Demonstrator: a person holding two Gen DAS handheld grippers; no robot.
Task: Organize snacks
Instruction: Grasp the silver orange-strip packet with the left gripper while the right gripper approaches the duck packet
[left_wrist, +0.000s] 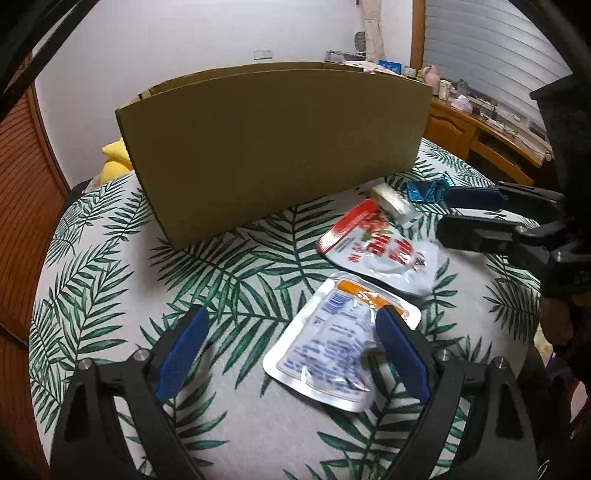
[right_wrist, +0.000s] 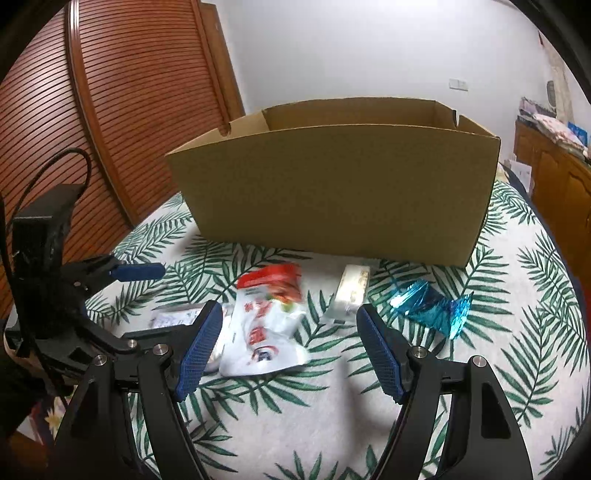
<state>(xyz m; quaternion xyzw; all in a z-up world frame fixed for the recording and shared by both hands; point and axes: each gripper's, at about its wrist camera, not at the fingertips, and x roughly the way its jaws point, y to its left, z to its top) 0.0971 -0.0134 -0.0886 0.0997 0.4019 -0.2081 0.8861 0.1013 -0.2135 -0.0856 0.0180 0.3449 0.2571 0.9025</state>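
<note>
An open-topped cardboard box (left_wrist: 273, 147) (right_wrist: 340, 199) stands at the back of the leaf-print tablecloth (left_wrist: 110, 258). In front of it lie a red-and-white pouch (left_wrist: 373, 247) (right_wrist: 269, 325), a small white bar (left_wrist: 391, 201) (right_wrist: 351, 291) and a blue foil wrapper (left_wrist: 424, 190) (right_wrist: 432, 306). A silver packet with an orange strip (left_wrist: 332, 339) (right_wrist: 173, 317) lies nearest. My left gripper (left_wrist: 291, 317) is open over that packet, its right finger overlapping the packet's edge. My right gripper (right_wrist: 290, 314) (left_wrist: 443, 212) is open, and the pouch lies just ahead between its jaws, untouched.
A slatted wooden door (right_wrist: 129, 92) fills the left side. A yellow soft object (left_wrist: 114, 162) sits behind the box's left end. A cluttered wooden desk (left_wrist: 491, 125) stands beyond the table on the right. The cloth falls away at the table's rounded edges.
</note>
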